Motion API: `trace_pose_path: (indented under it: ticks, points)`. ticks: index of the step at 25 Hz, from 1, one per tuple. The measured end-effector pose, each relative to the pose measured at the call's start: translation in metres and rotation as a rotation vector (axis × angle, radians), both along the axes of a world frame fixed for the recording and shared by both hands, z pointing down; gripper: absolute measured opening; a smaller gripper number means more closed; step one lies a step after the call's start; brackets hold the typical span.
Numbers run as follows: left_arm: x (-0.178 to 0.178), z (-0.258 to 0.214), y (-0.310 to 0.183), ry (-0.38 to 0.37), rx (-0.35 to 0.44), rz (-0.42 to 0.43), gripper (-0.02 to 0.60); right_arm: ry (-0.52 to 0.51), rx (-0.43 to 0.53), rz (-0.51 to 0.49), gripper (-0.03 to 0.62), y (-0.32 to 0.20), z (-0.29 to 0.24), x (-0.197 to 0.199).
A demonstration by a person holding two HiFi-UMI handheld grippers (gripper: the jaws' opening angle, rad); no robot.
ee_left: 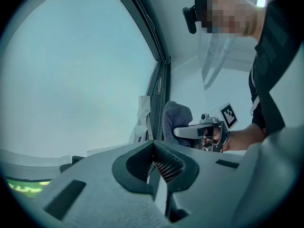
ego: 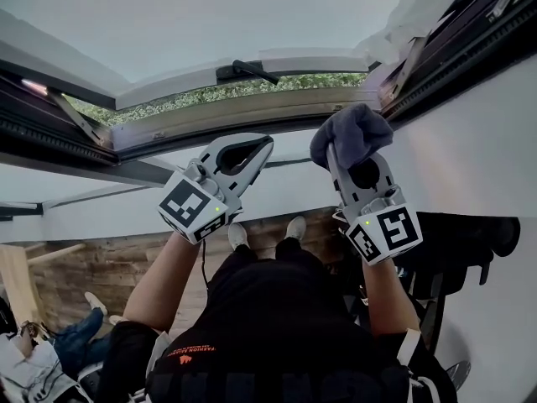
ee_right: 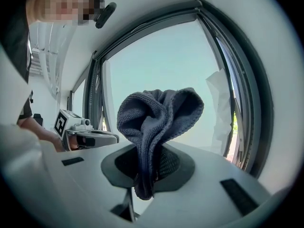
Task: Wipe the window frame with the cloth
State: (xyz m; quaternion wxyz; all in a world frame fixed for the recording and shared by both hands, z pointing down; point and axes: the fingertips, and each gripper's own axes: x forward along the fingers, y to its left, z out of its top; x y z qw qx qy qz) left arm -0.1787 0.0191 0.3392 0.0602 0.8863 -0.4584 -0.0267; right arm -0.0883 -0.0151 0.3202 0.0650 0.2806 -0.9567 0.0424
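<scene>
White-walled room; tilted window with pale glass, green foliage point(ego: 252, 91) showing in the open gap, upper middle of the head view. Cloth point(ego: 351, 133): grey-blue, bunched, right of centre, just below the window frame point(ego: 252, 112) near its right corner; contact with it not confirmed. Right gripper point(ego: 336, 154) clamped on the cloth's gathered end. Left gripper point(ego: 262, 145) at centre, jaws pressed together, nothing between them. Judgement: wiping barely under way; no cleaned stretch distinguishable, so the whole frame is apparently left.
</scene>
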Motion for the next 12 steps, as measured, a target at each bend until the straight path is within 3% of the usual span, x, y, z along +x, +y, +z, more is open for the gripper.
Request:
trace_pose_path:
  ticks: [12]
  points:
    - [-0.004, -0.006, -0.007, -0.007, 0.011, -0.012, 0.018, 0.004, -0.008, -0.038, 0.049, -0.007, -0.001, -0.011]
